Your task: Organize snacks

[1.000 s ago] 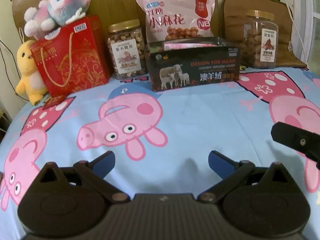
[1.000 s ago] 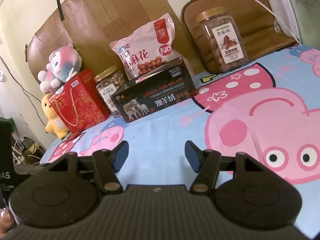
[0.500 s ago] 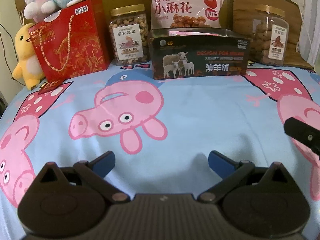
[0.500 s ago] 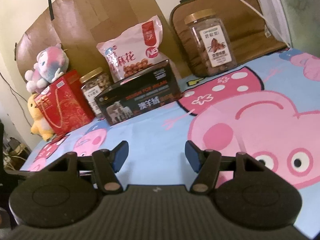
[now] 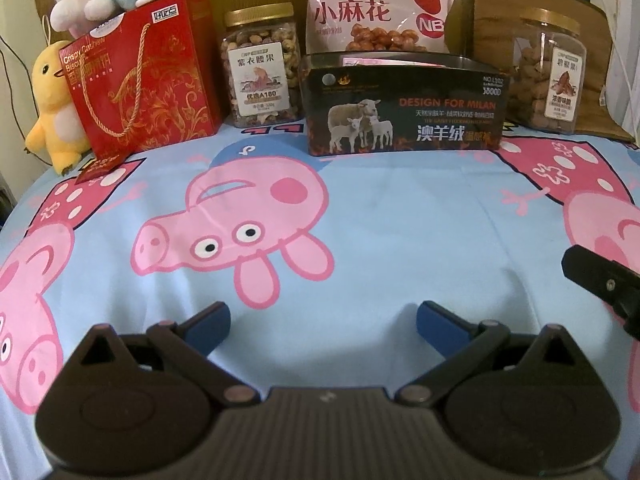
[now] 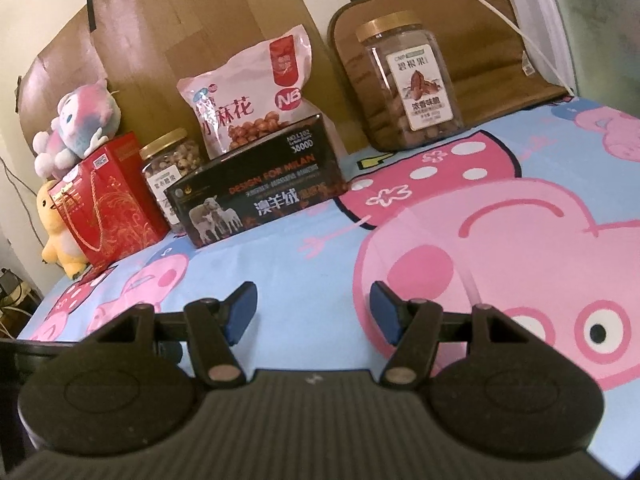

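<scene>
Left gripper (image 5: 322, 320), right gripper (image 6: 313, 306): both spread, empty, now nearer the snacks along the bed's (image 5: 400, 220) far edge; approach underway, nothing grasped

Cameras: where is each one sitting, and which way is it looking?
Left wrist: on the left gripper, low over the sheet, facing the black box head-on; own open fingers and the right gripper's tip show.
Right wrist: on the right gripper, facing the jar and box from the right; own open fingers show.
Both see the box, bag and red box.
</scene>
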Demonstrator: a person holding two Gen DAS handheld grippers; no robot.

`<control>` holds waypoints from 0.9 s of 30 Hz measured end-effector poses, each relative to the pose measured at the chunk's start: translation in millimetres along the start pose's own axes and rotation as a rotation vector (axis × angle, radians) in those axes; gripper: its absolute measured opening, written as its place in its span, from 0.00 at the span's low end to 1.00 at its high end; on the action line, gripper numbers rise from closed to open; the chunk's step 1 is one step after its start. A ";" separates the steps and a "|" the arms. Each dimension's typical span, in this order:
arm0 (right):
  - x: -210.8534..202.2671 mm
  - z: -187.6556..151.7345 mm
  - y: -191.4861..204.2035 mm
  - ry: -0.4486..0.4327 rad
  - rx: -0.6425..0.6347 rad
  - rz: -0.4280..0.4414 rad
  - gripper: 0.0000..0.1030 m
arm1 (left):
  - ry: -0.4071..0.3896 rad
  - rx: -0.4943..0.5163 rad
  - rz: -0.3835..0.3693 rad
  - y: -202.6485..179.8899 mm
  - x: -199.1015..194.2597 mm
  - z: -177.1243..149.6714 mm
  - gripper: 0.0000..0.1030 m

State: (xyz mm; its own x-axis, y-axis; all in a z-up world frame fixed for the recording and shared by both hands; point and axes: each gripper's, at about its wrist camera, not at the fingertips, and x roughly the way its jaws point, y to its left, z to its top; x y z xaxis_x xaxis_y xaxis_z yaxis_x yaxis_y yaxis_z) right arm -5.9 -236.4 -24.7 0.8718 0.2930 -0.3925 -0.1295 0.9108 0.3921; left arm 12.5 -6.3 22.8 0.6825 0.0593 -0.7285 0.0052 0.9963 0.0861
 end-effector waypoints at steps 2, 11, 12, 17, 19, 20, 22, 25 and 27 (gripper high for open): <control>-0.2 0.1 0.0 -0.001 -0.001 0.001 0.63 | 0.000 -0.001 -0.004 0.3 -1.4 0.1 1.00; -0.7 0.1 0.1 -0.004 -0.003 0.003 0.63 | -0.041 0.003 0.014 -1.6 -19.1 -0.1 1.00; -1.0 -0.2 0.3 -0.004 -0.002 0.002 0.63 | -0.044 0.004 0.015 -1.5 -20.4 0.1 1.00; -1.4 -0.4 0.6 -0.005 -0.001 0.001 0.63 | -0.049 0.004 0.020 -2.6 -24.1 -0.2 0.99; -1.9 -0.4 0.9 -0.006 -0.003 0.002 0.63 | -0.052 0.004 0.025 -2.8 -25.3 -0.2 0.99; -2.3 -0.4 1.0 -0.006 -0.004 0.002 0.63 | -0.051 0.003 0.027 -3.1 -26.0 -0.3 0.99; -2.9 -0.5 1.2 -0.007 -0.004 0.002 0.63 | -0.051 0.000 0.030 -2.5 -26.8 -0.1 0.97; -2.9 -0.4 1.1 -0.007 -0.004 0.003 0.63 | -0.050 -0.002 0.036 -1.8 -27.1 0.1 0.97; -3.0 -0.4 1.2 -0.007 -0.004 0.002 0.63 | -0.049 -0.002 0.037 -1.5 -26.8 -0.1 0.97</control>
State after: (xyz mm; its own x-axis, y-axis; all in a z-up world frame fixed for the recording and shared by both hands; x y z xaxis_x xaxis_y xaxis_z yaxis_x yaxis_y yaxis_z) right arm -8.9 -236.0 -23.4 0.8748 0.2930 -0.3858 -0.1335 0.9113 0.3894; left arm -5.9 -9.3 42.1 0.7172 0.0929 -0.6907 -0.0223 0.9936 0.1105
